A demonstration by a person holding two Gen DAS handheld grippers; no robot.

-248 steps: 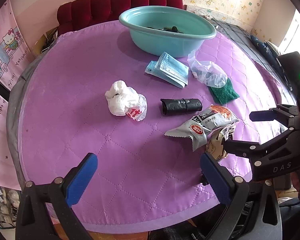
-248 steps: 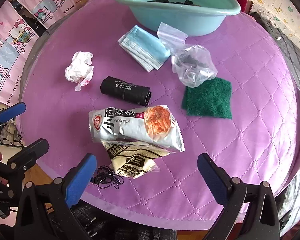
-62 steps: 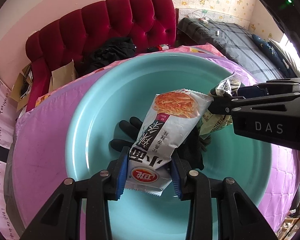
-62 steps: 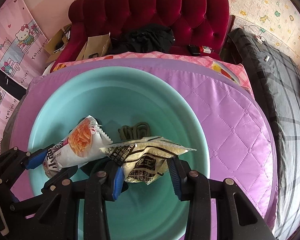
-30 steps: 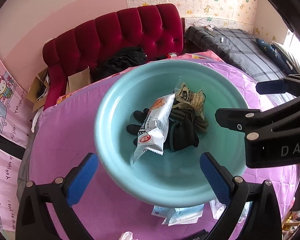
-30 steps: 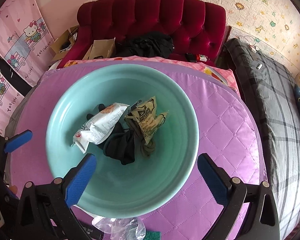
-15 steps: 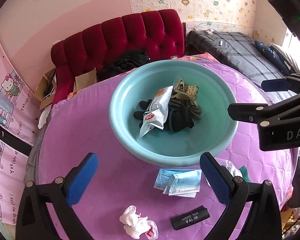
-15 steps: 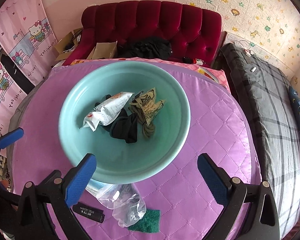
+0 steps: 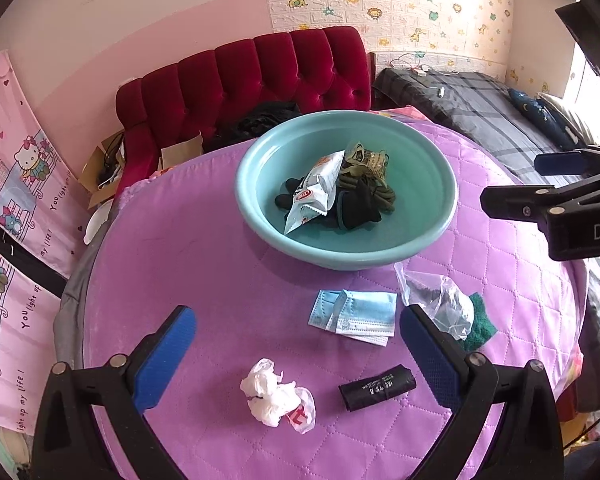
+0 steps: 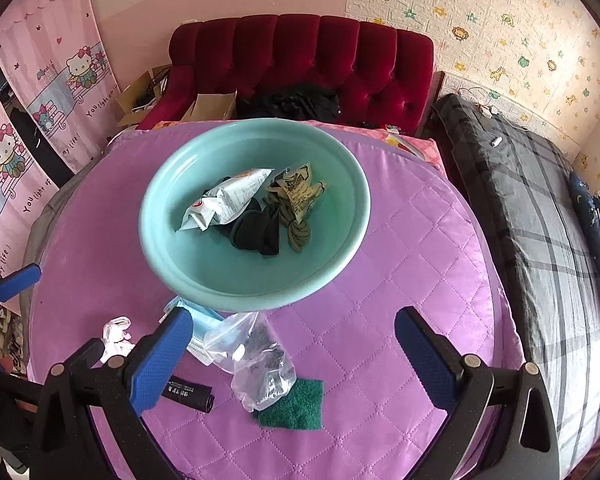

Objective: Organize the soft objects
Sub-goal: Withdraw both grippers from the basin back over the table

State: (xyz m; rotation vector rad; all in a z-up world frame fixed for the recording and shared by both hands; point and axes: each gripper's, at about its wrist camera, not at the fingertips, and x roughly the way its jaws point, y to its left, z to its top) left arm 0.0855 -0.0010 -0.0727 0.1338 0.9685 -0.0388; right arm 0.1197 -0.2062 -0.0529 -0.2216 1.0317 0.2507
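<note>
- Two snack packs (image 9: 314, 190) lie in the basin (image 9: 440, 236) at the desk's far side; judging by that, the next pickup is due.
- Masks (image 9: 354, 316), a clear bag (image 9: 440, 302), green pad (image 10: 296, 404), black roll (image 9: 376, 386) and white wad (image 9: 276, 394) wait near the desk's near edge.
- Left claw (image 9: 296, 356) and right claw (image 10: 294, 354) hang wide open, empty, touching nothing.
- Next: drop onto one piece and pinch gently.

1. In the right wrist view, the left-hand finger of the right claw (image 10: 294, 354) covers part of the black roll (image 10: 188, 393) and the blue masks (image 10: 204, 330).
2. The clear bag (image 10: 256, 356) overlaps the green pad (image 10: 300, 406); its dark contents are unclear.
3. The snack packets hide part of the dark cloth (image 9: 358, 208) in the basin (image 9: 440, 200).
</note>
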